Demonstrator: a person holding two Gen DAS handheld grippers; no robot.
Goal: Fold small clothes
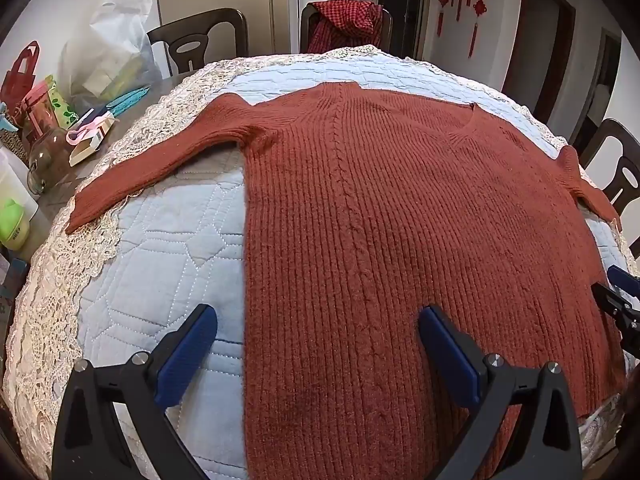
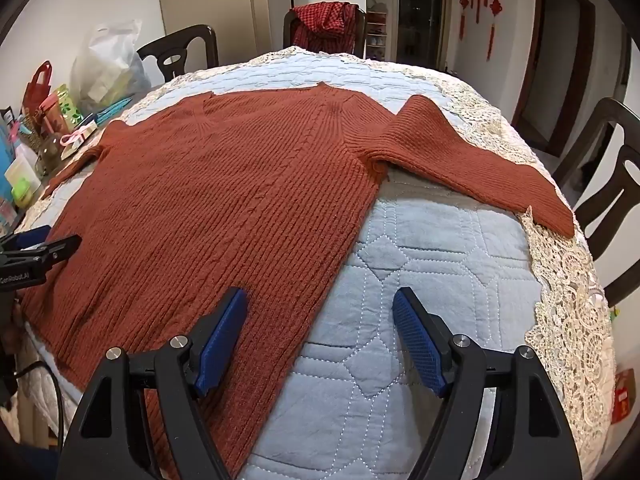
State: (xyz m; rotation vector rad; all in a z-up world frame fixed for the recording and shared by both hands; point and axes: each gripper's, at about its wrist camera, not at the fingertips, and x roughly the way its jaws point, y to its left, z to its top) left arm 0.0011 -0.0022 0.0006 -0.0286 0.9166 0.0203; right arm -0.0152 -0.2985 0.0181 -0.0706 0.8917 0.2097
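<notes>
A rust-red ribbed knit sweater [image 1: 400,208] lies flat and spread out on a pale blue quilted cloth [image 1: 160,264], both sleeves stretched sideways, neckline at the far side. My left gripper [image 1: 318,316] hovers open above the sweater's near left side edge, one finger over the quilt, the other over the knit. In the right wrist view the sweater [image 2: 224,216] fills the left half, and my right gripper [image 2: 320,300] stands open over its near right side edge. Nothing is between either pair of fingers. The other gripper shows at each view's side edge.
Lace trim [image 2: 568,304] borders the quilt. Clutter sits at the table's left: a glass jar [image 1: 48,160], a green cup [image 1: 14,224], a plastic bag [image 1: 112,56]. Dark wooden chairs [image 1: 204,36] ring the table; one carries a red checked cloth [image 1: 344,20].
</notes>
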